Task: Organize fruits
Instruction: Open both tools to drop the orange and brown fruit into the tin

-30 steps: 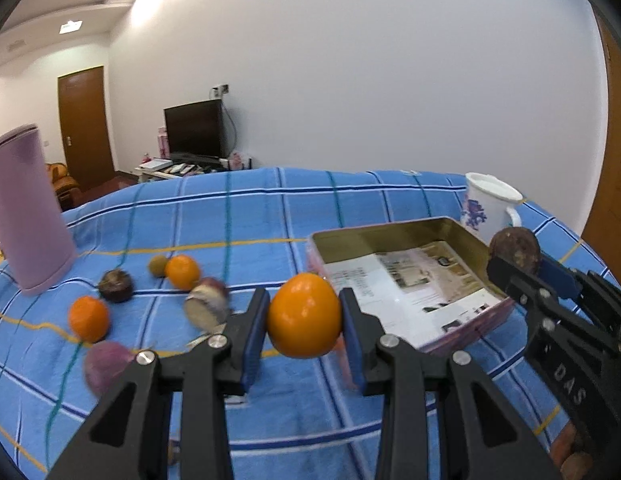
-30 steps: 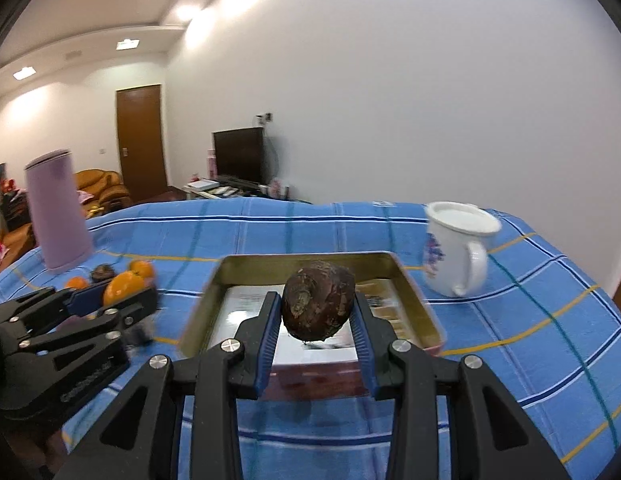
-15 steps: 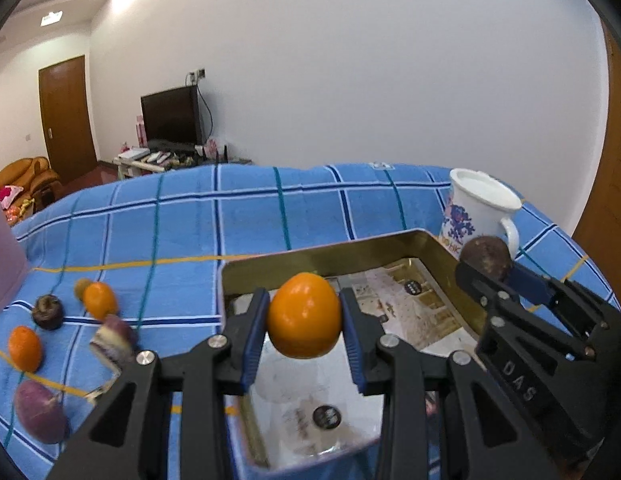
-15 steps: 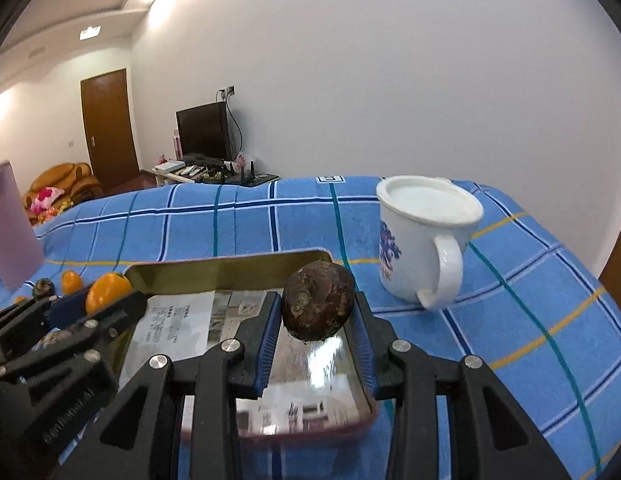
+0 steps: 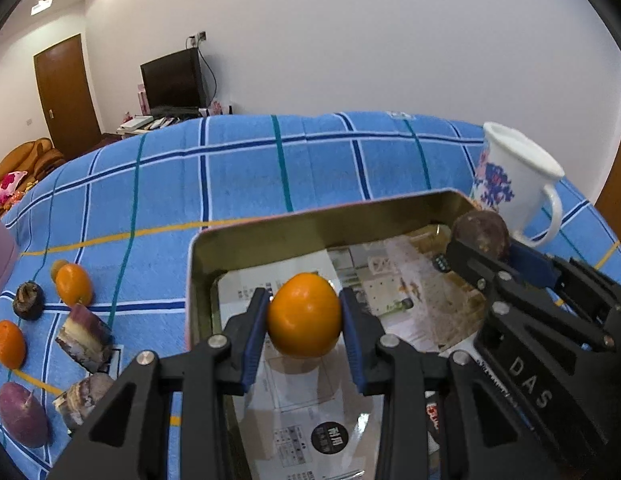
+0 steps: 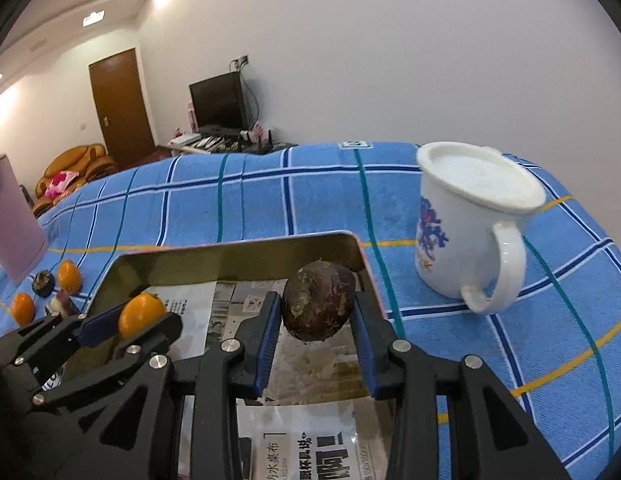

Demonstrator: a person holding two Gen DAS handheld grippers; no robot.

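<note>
My left gripper (image 5: 304,322) is shut on an orange (image 5: 303,315) and holds it just above the left part of a gold metal tray (image 5: 310,220) lined with newspaper. My right gripper (image 6: 316,320) is shut on a dark brown round fruit (image 6: 317,306) and holds it over the tray's (image 6: 238,256) far right part. The right gripper also shows in the left wrist view (image 5: 486,252), and the left gripper with its orange shows in the right wrist view (image 6: 140,316). Several loose fruits lie left of the tray: small oranges (image 5: 72,284), a dark fruit (image 5: 28,300), purple pieces (image 5: 84,338).
A white mug with blue flowers (image 6: 466,224) stands right of the tray on the blue checked cloth (image 5: 270,168). A pink cylinder (image 6: 12,216) stands at the far left. A TV, a door and a sofa are in the background.
Both grippers have moved forward and down over the tray, each still holding its fruit. The loose fruits have slid to the left edge of the left wrist view.
</note>
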